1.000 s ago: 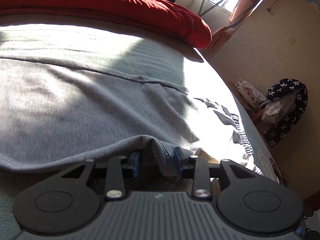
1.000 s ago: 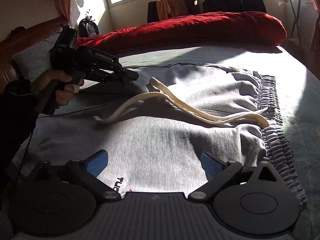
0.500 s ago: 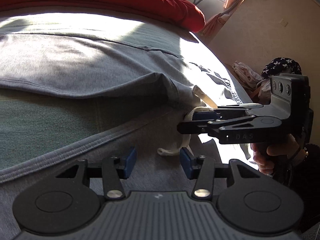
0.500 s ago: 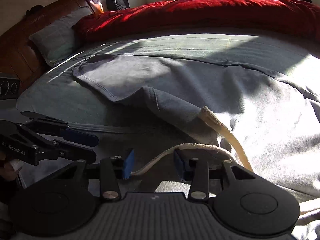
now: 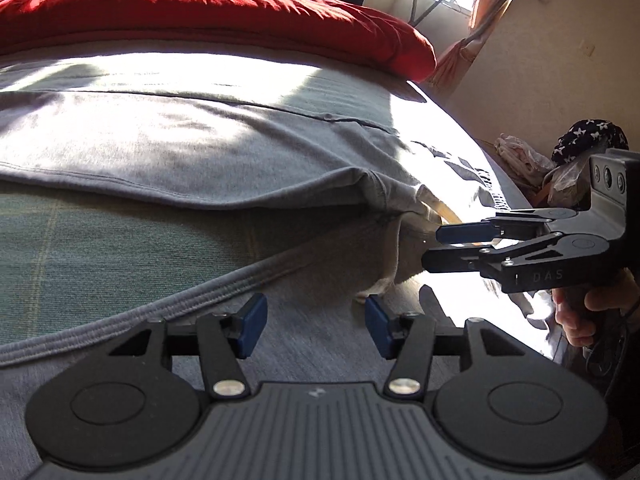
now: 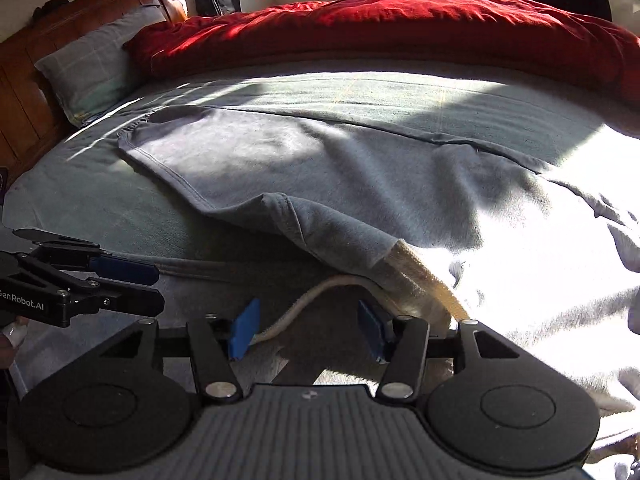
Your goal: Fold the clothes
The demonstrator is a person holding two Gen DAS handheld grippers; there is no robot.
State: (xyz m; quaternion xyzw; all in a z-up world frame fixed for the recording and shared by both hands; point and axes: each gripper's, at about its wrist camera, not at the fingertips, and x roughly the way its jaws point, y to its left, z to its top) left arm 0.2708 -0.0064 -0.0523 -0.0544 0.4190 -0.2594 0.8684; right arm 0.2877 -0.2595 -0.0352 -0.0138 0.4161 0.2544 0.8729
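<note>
Grey sweatpants (image 5: 200, 152) lie spread on the bed, one leg folded over with its hem raised (image 6: 280, 208). A cream drawstring (image 6: 312, 292) curves out from under that fold. My right gripper (image 6: 307, 328) hovers low over the cloth, its jaws opening; the cord runs between its blue pads and nothing presses on it. My left gripper (image 5: 315, 322) is just above the grey fabric near a ribbed edge (image 5: 180, 304), its jaws opening with nothing between them. In each wrist view the other gripper shows from the side: the right gripper (image 5: 434, 246) and the left gripper (image 6: 158, 289).
A red duvet (image 6: 400, 28) is bunched along the far side of the bed. A grey pillow (image 6: 92, 68) leans on the wooden headboard (image 6: 24, 80). The green sheet (image 5: 100, 240) shows beside the trousers. Bags and a star-patterned cloth (image 5: 584, 136) sit on the floor by the wall.
My left gripper let go of the fabric fold and moved back over the trouser leg. My right gripper swung across to the drawstring, narrowed around it, and has now widened again.
</note>
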